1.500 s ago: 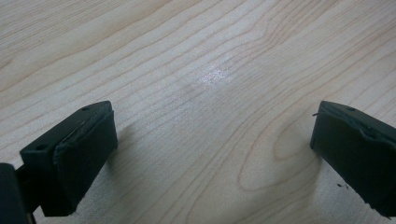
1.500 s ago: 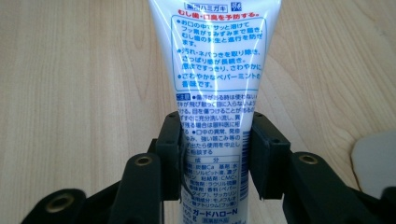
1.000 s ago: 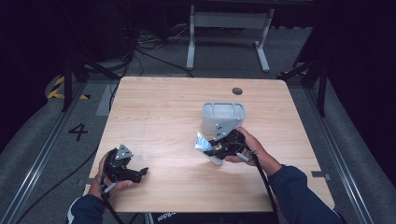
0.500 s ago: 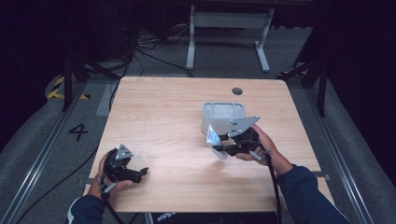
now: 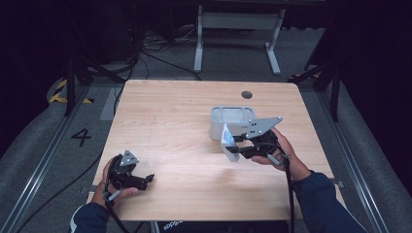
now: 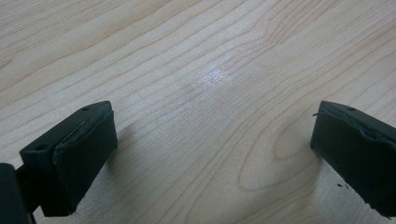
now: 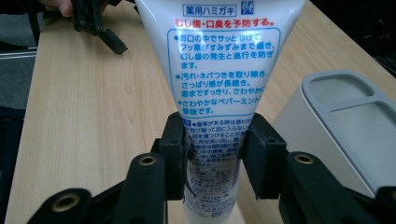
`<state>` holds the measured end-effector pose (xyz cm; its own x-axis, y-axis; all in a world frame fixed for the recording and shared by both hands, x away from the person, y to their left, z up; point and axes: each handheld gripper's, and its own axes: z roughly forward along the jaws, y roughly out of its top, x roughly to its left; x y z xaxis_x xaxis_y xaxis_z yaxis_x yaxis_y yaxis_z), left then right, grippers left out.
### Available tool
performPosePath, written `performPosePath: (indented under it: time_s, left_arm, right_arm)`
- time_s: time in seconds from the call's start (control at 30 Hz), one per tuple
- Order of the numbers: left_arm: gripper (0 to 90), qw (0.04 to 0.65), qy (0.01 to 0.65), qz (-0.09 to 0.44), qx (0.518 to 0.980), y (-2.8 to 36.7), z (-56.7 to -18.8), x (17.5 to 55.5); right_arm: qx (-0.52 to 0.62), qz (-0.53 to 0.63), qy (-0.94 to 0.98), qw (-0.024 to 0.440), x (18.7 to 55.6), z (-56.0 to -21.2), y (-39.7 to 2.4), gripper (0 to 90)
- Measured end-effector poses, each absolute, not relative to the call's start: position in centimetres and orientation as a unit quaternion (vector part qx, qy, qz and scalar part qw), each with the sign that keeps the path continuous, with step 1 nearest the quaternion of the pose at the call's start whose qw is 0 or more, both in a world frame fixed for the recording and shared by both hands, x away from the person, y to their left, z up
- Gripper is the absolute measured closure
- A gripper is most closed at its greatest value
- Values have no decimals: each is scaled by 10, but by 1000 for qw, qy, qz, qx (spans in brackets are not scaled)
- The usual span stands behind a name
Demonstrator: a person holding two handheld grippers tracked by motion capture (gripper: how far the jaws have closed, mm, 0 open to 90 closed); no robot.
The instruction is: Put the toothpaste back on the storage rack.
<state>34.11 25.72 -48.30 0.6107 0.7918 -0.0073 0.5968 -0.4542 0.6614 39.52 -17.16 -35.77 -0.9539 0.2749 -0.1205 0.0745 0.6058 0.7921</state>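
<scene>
Right gripper view: grey holder [image 7: 345,121] beside held tube [image 7: 219,70].

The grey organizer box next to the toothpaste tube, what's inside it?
The grey organizer box shows shallow, bare compartments on top. The toothpaste tube, clamped in the right gripper, hides its near corner.

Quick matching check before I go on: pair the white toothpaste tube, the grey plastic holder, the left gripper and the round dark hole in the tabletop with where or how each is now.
1 white toothpaste tube
2 grey plastic holder
3 left gripper
4 round dark hole

a jaws apart over bare wood
b far edge of the table
c clamped in the right gripper
d standing beside the tube

1-c, 2-d, 3-a, 4-b
</scene>
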Motion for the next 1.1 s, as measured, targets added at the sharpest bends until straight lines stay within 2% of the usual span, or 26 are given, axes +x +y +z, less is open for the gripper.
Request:
performPosePath:
  time_s: [0.5,1.1]
  left_arm:
    - [10,319,415,153,838,257,-483,341]
    - [10,319,415,153,838,257,-483,341]
  right_arm:
    - [120,474,861,140,397,-338,-192,645]
    - [134,508,834,169,405,-314,-197,644]
